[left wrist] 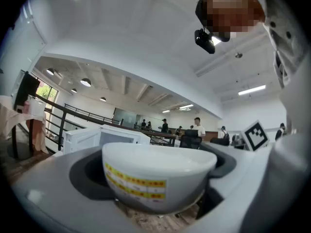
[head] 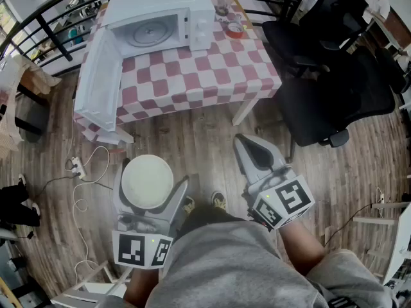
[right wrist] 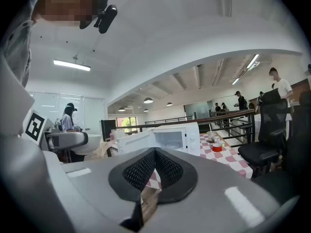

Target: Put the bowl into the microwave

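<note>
1. Left gripper [head: 152, 186]: we record its fingers spread wide and clasping the bowl [head: 147, 181] by its sides, level over the wooden floor [head: 205, 140].
2. Bowl: white, round, mouth up. In the left gripper view we see a yellow and red label band on its wall [left wrist: 136, 181]. It is well apart from the microwave.
3. Right gripper [head: 255, 154]: we note its fingers [right wrist: 167, 171] pressed together with nothing between them.
4. Microwave [head: 164, 18]: white, standing on the counter [head: 212, 72], which has a red and white checked cloth. Its door [head: 103, 76] is swung fully open to the left, and we see the turntable [head: 152, 32] inside.
5. Black office chairs [head: 334, 88]: just right of the counter.
</note>
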{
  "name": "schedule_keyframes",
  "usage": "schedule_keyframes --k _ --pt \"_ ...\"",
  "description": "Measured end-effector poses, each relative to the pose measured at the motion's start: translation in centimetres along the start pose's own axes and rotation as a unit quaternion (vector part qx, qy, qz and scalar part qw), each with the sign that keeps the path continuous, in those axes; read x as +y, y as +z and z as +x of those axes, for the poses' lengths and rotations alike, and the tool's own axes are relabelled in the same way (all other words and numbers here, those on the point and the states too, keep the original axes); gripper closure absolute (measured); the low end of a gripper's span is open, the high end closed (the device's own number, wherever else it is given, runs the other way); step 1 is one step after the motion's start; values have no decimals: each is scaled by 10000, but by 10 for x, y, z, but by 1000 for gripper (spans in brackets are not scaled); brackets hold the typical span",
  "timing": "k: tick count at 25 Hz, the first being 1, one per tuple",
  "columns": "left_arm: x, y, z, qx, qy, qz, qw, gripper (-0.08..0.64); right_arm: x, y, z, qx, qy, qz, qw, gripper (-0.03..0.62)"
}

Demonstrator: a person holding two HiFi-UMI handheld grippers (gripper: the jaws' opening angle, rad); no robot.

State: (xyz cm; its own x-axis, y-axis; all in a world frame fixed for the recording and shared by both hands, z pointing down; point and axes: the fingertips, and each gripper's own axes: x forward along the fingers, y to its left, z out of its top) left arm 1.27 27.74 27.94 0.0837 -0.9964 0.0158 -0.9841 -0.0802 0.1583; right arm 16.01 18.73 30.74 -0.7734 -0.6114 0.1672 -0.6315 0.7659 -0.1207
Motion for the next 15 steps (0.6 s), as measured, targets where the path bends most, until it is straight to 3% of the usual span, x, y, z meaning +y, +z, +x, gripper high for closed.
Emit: schedule_keyframes --k 5,10,15 --pt "4 7 -3 -72 -44 242 9997 18 7 3 4 -38 -8 128 9999 592" --pt "17 12 -10 -133 -76 259 9995 18 20 5 10 -136 87 385 9991 592" --pt "36 17 -18 -201 -90 195 9996 18 34 4 20 -75 22 357 9993 594"
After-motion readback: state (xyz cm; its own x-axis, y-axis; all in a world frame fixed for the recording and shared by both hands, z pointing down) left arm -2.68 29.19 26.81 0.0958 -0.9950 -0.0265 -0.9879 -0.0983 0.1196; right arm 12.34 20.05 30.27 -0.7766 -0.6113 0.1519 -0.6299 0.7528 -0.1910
